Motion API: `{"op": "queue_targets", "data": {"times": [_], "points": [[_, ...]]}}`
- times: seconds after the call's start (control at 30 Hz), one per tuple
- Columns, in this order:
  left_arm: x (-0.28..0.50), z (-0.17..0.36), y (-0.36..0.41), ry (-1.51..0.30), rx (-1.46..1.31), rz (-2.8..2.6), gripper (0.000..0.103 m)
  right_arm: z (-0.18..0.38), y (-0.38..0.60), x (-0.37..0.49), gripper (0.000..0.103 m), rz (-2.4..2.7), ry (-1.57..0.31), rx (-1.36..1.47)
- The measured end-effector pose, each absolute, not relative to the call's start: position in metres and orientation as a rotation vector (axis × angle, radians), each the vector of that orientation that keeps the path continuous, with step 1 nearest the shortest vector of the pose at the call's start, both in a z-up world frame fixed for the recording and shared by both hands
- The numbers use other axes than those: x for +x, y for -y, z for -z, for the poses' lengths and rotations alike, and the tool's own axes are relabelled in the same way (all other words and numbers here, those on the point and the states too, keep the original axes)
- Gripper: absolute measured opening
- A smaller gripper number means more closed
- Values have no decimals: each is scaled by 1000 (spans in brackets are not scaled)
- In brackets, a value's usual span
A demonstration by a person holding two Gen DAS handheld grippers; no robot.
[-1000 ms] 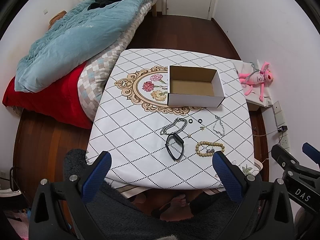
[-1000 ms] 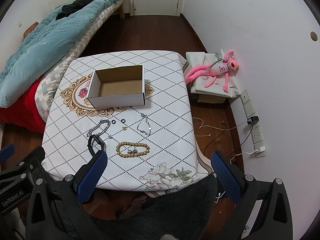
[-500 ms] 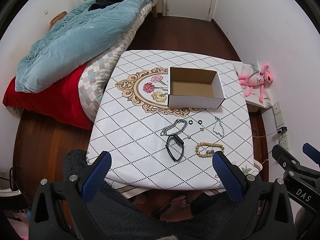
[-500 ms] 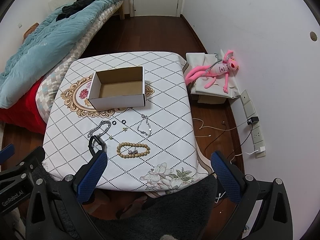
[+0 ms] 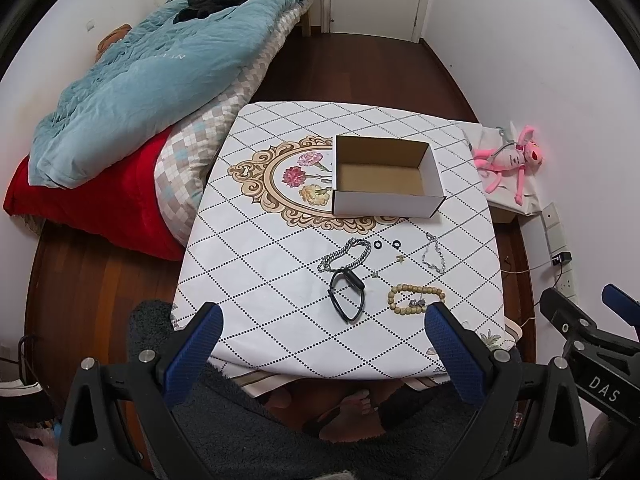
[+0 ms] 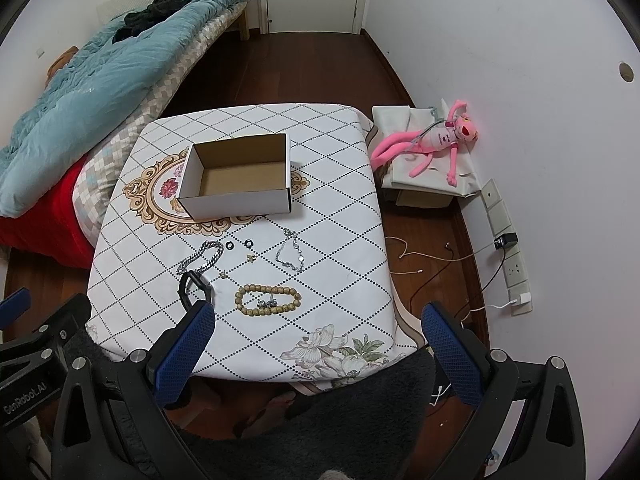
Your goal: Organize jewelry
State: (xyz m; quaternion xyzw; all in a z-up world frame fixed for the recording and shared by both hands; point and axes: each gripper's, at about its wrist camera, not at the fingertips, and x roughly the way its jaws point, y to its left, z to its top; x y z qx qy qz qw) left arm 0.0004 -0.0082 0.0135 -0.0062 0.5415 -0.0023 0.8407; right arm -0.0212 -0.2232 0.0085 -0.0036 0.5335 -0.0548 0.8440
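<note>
An open white cardboard box (image 5: pixel 386 196) (image 6: pixel 236 202), nothing in it, stands mid-table. In front of it lie a silver chain bracelet (image 5: pixel 345 255) (image 6: pixel 201 258), two small black rings (image 5: pixel 387 244) (image 6: pixel 239 244), a thin silver chain (image 5: pixel 433 258) (image 6: pixel 290 253), small charms (image 5: pixel 375 274), a black band (image 5: pixel 347 294) (image 6: pixel 192 286) and a wooden bead bracelet (image 5: pixel 415 300) (image 6: pixel 267 300). My left gripper (image 5: pixel 320 322) and right gripper (image 6: pixel 316 320) hang open above the table's near edge, holding nothing.
The table (image 5: pixel 280 280) wears a white diamond-pattern cloth. A bed with a teal quilt (image 5: pixel 152 68) and red blanket lies left. A pink plush toy (image 6: pixel 432 144) rests on a low box at the right, with cables and sockets (image 6: pixel 516 272) along the wall. A person's feet show under the table.
Both views have drifted back very slightly from the table. The jewelry and the box have not moved; both grippers stay open.
</note>
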Motion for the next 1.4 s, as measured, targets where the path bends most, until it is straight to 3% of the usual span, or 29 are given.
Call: {"op": "queue_targets", "data": {"times": [1.07, 1.4], "points": [[-3, -15, 9, -1141, -16, 23, 103, -20, 226, -18, 103, 109, -1112, 5], [40, 36, 7, -1144, 27, -37, 103, 24, 244, 13, 103, 165, -1135, 59]]}}
